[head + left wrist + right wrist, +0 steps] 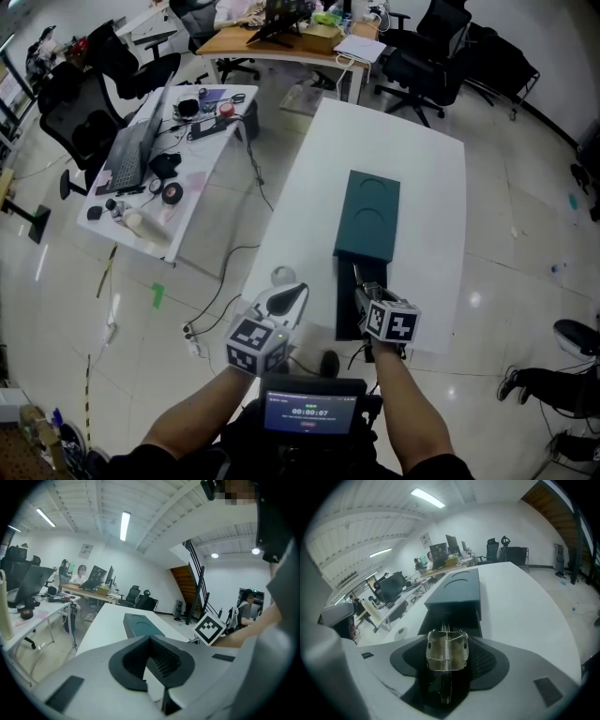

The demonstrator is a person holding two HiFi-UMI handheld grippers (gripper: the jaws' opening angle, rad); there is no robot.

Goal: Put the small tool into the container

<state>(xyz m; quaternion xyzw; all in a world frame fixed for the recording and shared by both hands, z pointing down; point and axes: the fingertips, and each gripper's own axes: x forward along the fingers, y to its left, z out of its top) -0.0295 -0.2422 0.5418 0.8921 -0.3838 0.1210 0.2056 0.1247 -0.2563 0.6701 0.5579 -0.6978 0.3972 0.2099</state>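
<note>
The right hand-held gripper (pixel 367 295) holds the tool (pixel 446 649), a small piece of bright metal with a spring down its middle. Its jaws are closed on the tool from both sides, and the tool stands upright between the pads. So the picking up appears to be done.

The container (pixel 373 216) is a long dark green box that lies on the white worktop (pixel 431 206). Its near end (pixel 345 309) is open and dark inside. In the right gripper view this opening lies at 12 o'clock from the tool, just beyond it. In the head view the right hand-held gripper is over the near edge of the opening and points down into it. Whether the tool already touches the container cannot be told.

The left hand-held gripper (pixel 292 295) is at 9 o'clock from the right one, over the near edge of the worktop. Its jaws are together and nothing is between them, so it seems to have no part in this step.

What is left, by this judgement, is the last part: to bring the tool fully inside the opening, to let it go there, and to take the hand-held gripper away
</note>
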